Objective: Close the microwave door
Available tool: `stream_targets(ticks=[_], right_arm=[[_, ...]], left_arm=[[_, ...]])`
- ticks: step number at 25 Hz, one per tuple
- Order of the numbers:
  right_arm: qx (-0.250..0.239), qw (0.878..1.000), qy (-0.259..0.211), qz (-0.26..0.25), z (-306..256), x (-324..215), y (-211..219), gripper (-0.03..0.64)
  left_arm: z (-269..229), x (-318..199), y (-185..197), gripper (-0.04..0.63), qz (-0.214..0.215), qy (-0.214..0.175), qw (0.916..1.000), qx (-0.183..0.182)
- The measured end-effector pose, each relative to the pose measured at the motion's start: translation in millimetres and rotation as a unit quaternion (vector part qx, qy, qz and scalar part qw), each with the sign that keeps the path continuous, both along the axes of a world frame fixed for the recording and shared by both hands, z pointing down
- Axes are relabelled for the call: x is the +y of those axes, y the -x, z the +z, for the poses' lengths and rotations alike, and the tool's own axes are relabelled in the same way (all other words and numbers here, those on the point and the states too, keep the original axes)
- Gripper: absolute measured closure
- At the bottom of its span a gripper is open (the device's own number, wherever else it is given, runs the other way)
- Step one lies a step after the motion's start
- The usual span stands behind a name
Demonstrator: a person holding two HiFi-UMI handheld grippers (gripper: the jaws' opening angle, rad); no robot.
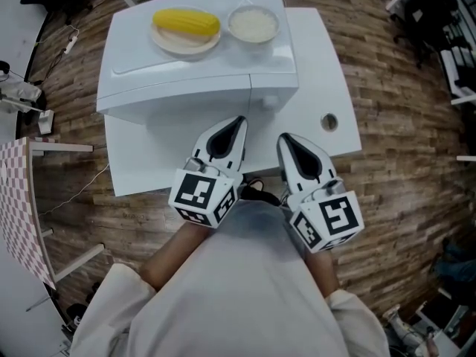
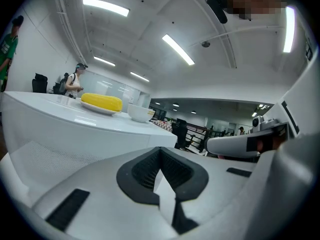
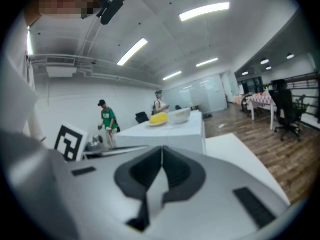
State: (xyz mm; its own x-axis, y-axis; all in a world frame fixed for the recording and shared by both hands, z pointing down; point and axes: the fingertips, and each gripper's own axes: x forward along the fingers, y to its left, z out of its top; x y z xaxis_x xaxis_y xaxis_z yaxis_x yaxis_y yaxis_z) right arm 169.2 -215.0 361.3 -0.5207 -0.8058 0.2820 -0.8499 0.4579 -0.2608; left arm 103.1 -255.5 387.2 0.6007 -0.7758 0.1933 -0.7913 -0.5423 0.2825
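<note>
Two tools, left [image 1: 236, 125] and right [image 1: 287, 141], jaws together, holding nothing, just short of one microwave [image 1: 186, 69]; beyond them one corn [image 1: 186, 22], one bowl [image 1: 253, 23].

Left hand-held gripper [image 1: 238, 121] and right hand-held gripper [image 1: 285, 138] hover abreast, jaws pressed together.

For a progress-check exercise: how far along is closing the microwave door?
Done, it seems: the microwave door looks flush with the front. In hand: nothing. The left gripper and right gripper hang short of it, fingers together and empty. Left: apparently nothing, though the latch cannot be seen.
</note>
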Motion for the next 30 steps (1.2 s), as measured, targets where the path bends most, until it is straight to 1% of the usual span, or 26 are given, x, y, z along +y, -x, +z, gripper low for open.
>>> stream_targets(ticks=[4, 6, 11, 15, 23, 30], right_arm=[[0.001, 1.0, -0.009, -0.001, -6.6, 13.1, 1.8, 0.594], [0.003, 1.0, -0.016, -0.002, -10.9, 17.1, 1.7, 0.594], [-0.002, 1.0, -0.028, -0.003, -18.1, 25.2, -1.8, 0.594], [0.002, 0.999, -0.034, -0.024, -24.2, 26.2, -3.7, 0.594], [-0.014, 0.998, -0.025, -0.06, -27.5, 25.7, -1.1, 0.594], [-0.014, 0.997, -0.02, -0.074, -26.9, 23.2, -0.9, 0.594]], left_arm=[[-10.9, 18.2, 4.6, 0.575, 0.004, 0.008, 0.9994, 0.033], [-19.1, 25.1, 5.7, 0.575, 0.007, 0.0, 0.9993, 0.038], [-24.2, 36.3, 6.5, 0.575, 0.011, -0.011, 0.9995, 0.028], [-26.8, 39.0, 6.9, 0.575, 0.014, -0.012, 0.9996, 0.023], [-28.4, 38.7, 8.7, 0.575, 0.009, -0.009, 0.9997, 0.022], [-29.3, 35.1, 8.2, 0.575, 0.003, -0.008, 0.9997, 0.023]])
